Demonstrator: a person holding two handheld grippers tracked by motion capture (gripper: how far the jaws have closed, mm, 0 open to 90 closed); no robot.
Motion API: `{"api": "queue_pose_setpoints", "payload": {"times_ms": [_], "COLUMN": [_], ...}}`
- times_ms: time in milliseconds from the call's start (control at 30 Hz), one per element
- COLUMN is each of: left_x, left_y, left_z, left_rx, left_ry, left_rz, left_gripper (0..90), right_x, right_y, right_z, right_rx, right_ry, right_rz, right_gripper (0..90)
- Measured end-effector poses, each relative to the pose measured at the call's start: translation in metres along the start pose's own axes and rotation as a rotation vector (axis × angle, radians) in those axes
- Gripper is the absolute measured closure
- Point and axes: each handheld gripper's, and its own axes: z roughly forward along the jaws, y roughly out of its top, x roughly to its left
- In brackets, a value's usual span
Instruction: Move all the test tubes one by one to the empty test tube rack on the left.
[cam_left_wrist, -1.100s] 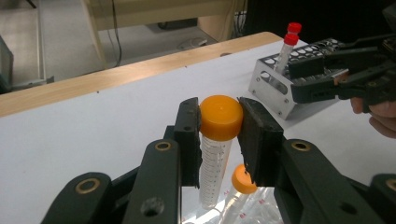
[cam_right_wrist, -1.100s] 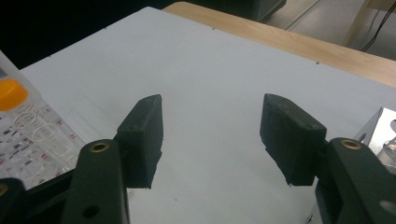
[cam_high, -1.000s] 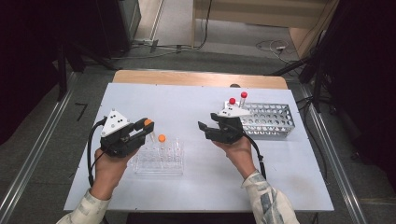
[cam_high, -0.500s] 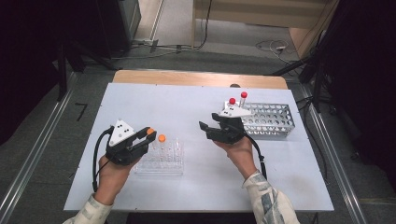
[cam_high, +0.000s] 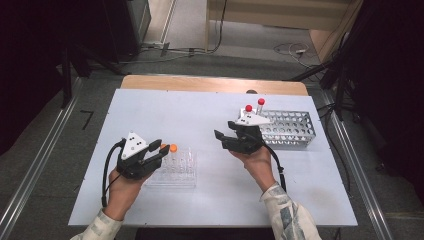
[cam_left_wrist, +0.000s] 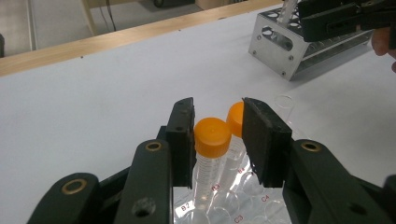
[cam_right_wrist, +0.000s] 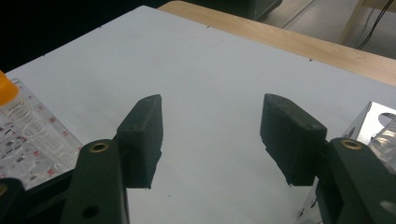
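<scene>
1. Down in the clear rack (cam_high: 175, 170), at its far-left corner, stands the orange-capped tube (cam_left_wrist: 211, 140), upright in its well, with a second orange-capped tube (cam_left_wrist: 235, 119) seated just behind it in the same rack.
2. Around that nearer tube sits the left gripper (cam_left_wrist: 215, 130): one pad touches or nearly touches the cap, the other stands off it, and the jaws have just been opening with the tube between them. That reads as a letting-go rather than a pinch.
3. Judging by this, two tubes are now lodged in the clear rack, and this placement looks all but finished.
4. Right of the clear rack, well apart, lies the metal rack (cam_high: 289, 128), where two red-capped tubes (cam_high: 254, 106) stand at its near-left end; these look like the work left.
5. Between the two racks hangs the right gripper (cam_high: 224, 139), jaws spread wide and empty, just beside the metal rack.
</scene>
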Motion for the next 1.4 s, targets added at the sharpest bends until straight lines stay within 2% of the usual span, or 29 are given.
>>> {"api": "queue_pose_setpoints", "payload": {"times_ms": [200,333,600,800,1000,1100,1233,1400], "left_x": [0.002,0.006,0.012,0.013,0.013,0.013,0.014,0.014], "left_y": [0.002,0.002,0.003,0.001,0.001,0.001,0.002,0.002], "left_z": [-0.002,-0.002,-0.002,-0.001,0.000,0.001,0.001,0.000], "left_rx": [-0.019,-0.037,-0.050,-0.051,-0.047,-0.049,-0.055,-0.058], "left_ry": [-0.005,-0.009,0.029,0.039,0.055,0.055,0.053,0.050], "left_rz": [-0.019,-0.040,-0.072,-0.076,-0.067,-0.069,-0.073,-0.073], "left_gripper": [56.1,45.2,31.6,30.1,26.1,25.1,25.0,25.0], "right_x": [-0.003,-0.009,-0.029,-0.042,-0.054,-0.061,-0.065,-0.072], "right_y": [0.000,-0.004,-0.008,-0.009,-0.011,-0.012,-0.012,-0.013], "right_z": [-0.001,0.000,-0.009,-0.015,-0.010,-0.003,0.007,0.014], "right_rx": [-0.003,0.010,0.003,-0.004,-0.009,-0.013,-0.011,-0.022], "right_ry": [-0.016,-0.059,-0.115,-0.191,-0.247,-0.261,-0.286,-0.303], "right_rz": [0.003,-0.005,0.033,0.053,0.078,0.102,0.095,0.116], "right_gripper": [37.6,37.7,38.0,38.9,41.5,43.4,48.0,54.2]}}
